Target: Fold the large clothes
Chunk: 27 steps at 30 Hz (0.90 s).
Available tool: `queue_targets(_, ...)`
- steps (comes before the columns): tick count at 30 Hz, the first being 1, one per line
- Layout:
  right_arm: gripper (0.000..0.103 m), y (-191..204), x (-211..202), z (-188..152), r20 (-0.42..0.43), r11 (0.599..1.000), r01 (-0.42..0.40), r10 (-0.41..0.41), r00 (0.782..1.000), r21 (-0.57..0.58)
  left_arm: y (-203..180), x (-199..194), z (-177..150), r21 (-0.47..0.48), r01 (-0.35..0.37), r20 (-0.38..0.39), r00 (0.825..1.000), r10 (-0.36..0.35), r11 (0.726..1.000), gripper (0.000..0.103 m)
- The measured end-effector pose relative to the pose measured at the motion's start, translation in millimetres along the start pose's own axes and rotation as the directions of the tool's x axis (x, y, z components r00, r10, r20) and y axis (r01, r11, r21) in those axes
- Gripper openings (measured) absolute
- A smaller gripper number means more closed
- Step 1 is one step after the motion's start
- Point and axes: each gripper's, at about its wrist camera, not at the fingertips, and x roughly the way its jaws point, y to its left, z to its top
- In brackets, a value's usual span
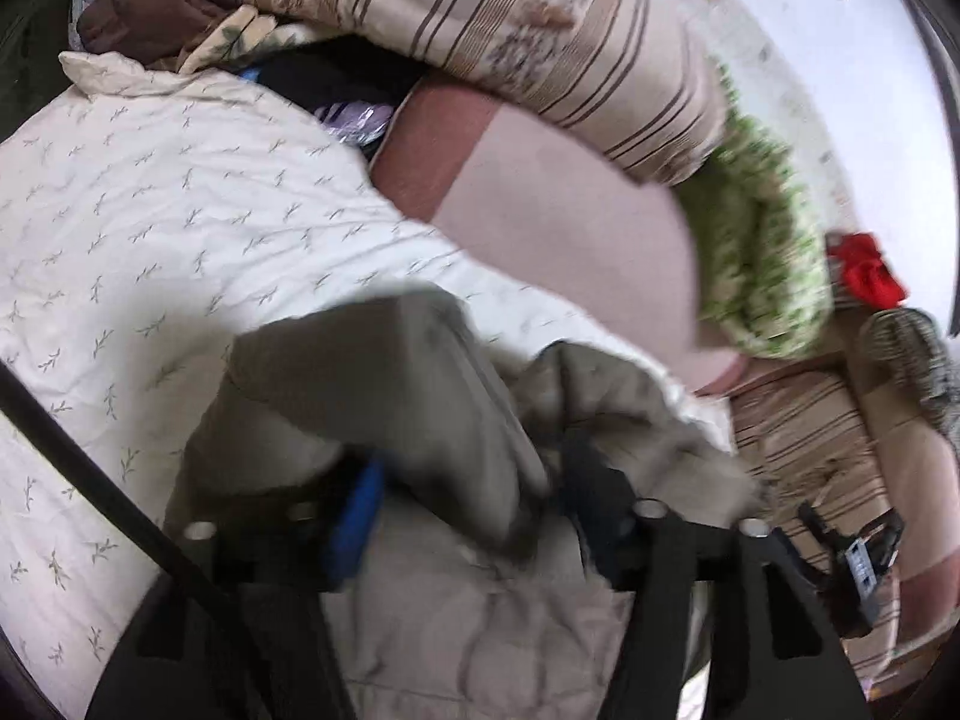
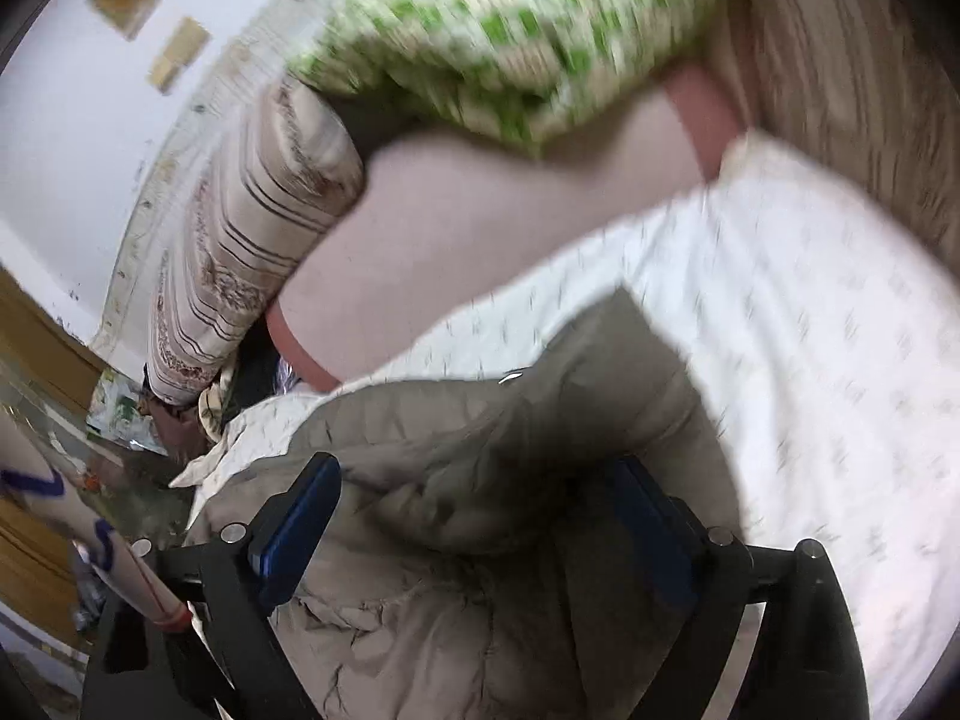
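Note:
A large khaki-grey garment [image 1: 384, 396] lies bunched on a white bedsheet with small leaf prints [image 1: 150, 228]. My left gripper [image 1: 468, 480] is over it, its fingers wide apart with a thick fold of the fabric standing between them. The same garment [image 2: 480, 450] fills the lower middle of the right wrist view. My right gripper [image 2: 480, 504] is also open, its blue-padded fingers [image 2: 300, 516] straddling a rumpled mound of the cloth. Both views are motion-blurred. My right gripper also shows at the right edge of the left wrist view [image 1: 852, 546].
A striped beige quilt [image 1: 540, 42] and a pink blanket [image 1: 570, 210] are piled at the far side of the bed. A green-patterned cloth [image 1: 762, 252] and a red item [image 1: 870, 276] lie to the right. A white wall [image 2: 72, 120] rises behind.

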Motion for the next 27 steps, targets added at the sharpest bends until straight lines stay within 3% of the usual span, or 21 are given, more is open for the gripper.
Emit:
queue_targets(3,0.095,14.3,-23.4,-8.4,0.027,0.997,0.043,-0.042,0.999,-0.069,-12.8,-26.6,1.1,0.025,0.059,0.035,0.998,-0.06,0.998,0.068)
queue_targets(5,0.095,27.0,-31.0,-18.1,0.03,0.989,0.073,-0.069,0.997,-0.127,-24.4,-45.1,1.2,0.056,0.035,0.065,0.997,-0.039,0.998,0.07)
queue_targets(7,0.094,42.2,-34.6,-33.0,0.02,0.975,0.101,-0.099,0.995,-0.199,-35.3,-54.7,-3.6,0.103,-0.034,0.093,0.995,0.025,0.994,0.072)
queue_targets(8,0.094,50.9,-32.3,-41.9,0.007,0.965,0.106,-0.108,0.994,-0.24,-43.7,-55.7,-9.6,0.139,-0.109,0.107,0.99,0.094,0.984,0.073)
queue_targets(10,0.093,64.7,-20.7,-54.8,-0.011,0.943,0.123,-0.133,0.991,-0.308,-51.6,-48.2,-18.2,0.184,-0.188,0.107,0.979,0.171,0.965,0.073)
queue_targets(16,0.093,83.9,40.5,-61.9,0.005,0.89,0.234,-0.252,0.968,-0.391,-52.7,24.1,-35.2,0.274,-0.294,0.017,0.954,0.301,0.916,0.073)
queue_targets(22,0.093,48.9,122.6,-29.4,-0.053,0.875,0.325,-0.366,0.929,-0.358,-29.8,118.5,-20.6,0.335,-0.373,-0.02,0.915,0.402,0.865,0.073)
queue_targets(24,0.093,35.0,143.9,-22.9,-0.061,0.874,0.326,-0.371,0.927,-0.362,-22.7,143.0,-11.2,0.337,-0.376,-0.02,0.914,0.406,0.863,0.074)
queue_targets(27,0.1,13.8,167.9,-9.4,-0.07,0.903,0.294,-0.33,0.941,-0.313,-11.0,172.4,12.0,0.295,-0.346,-0.035,0.928,0.372,0.891,0.08)
